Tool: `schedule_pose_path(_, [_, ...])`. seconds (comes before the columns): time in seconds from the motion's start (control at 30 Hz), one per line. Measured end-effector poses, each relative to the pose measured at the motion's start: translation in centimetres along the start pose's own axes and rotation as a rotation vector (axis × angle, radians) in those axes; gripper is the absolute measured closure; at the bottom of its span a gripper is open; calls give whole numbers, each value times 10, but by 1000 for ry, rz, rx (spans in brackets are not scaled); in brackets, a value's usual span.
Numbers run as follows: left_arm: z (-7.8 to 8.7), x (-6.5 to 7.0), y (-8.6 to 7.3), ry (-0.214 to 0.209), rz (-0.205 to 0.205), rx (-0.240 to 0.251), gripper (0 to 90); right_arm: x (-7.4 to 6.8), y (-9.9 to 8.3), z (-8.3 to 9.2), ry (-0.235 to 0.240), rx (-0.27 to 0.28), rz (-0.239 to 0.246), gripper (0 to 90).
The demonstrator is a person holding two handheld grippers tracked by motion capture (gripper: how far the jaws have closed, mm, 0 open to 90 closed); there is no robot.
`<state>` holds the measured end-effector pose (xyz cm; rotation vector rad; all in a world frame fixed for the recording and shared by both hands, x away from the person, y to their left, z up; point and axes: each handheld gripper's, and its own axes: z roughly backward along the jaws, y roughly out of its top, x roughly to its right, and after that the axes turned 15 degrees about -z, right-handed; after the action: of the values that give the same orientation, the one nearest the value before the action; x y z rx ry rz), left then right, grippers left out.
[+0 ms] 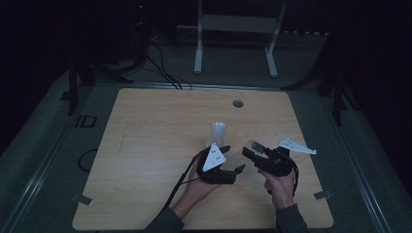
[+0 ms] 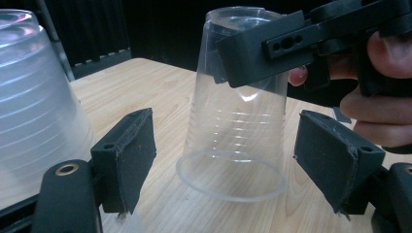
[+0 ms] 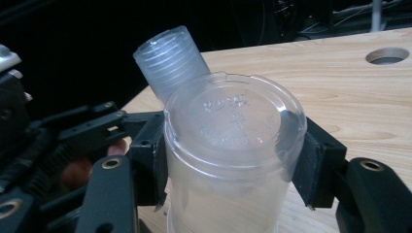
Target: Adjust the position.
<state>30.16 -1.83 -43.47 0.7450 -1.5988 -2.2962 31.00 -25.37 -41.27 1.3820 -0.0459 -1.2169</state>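
Observation:
An upside-down clear plastic cup [image 3: 233,116] stands on the wooden table [image 1: 145,145], and my right gripper [image 3: 233,160] is shut on its upper part, a pad pressing each side. My left gripper [image 2: 232,160] faces the same cup [image 2: 233,126] low down, open, with its pads [image 2: 128,155] standing clear of the wall on either side. One finger of the right gripper [image 2: 262,53] crosses the cup's top there. In the high view the left gripper [image 1: 233,158] and right gripper [image 1: 252,150] meet at the cup [image 1: 254,144], right of centre.
A stack of frosted cups [image 1: 218,132] stands upside down just behind the left gripper, near the cup [image 3: 170,63]. A round hole [image 1: 237,103] sits in the table's far side. A white frame [image 1: 238,29] and cables [image 1: 160,68] lie beyond the table.

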Motion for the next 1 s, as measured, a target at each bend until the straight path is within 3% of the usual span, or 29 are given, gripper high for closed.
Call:
schedule_pose_path(0.63, [-13,3,-4,-2,17,18,225,9,-1,-3,75,-7,-105,407])
schedule_pose_path(1.0, [-22,4,-8,-15,50,32,223,13,-2,-2,113,-6,-152,410])
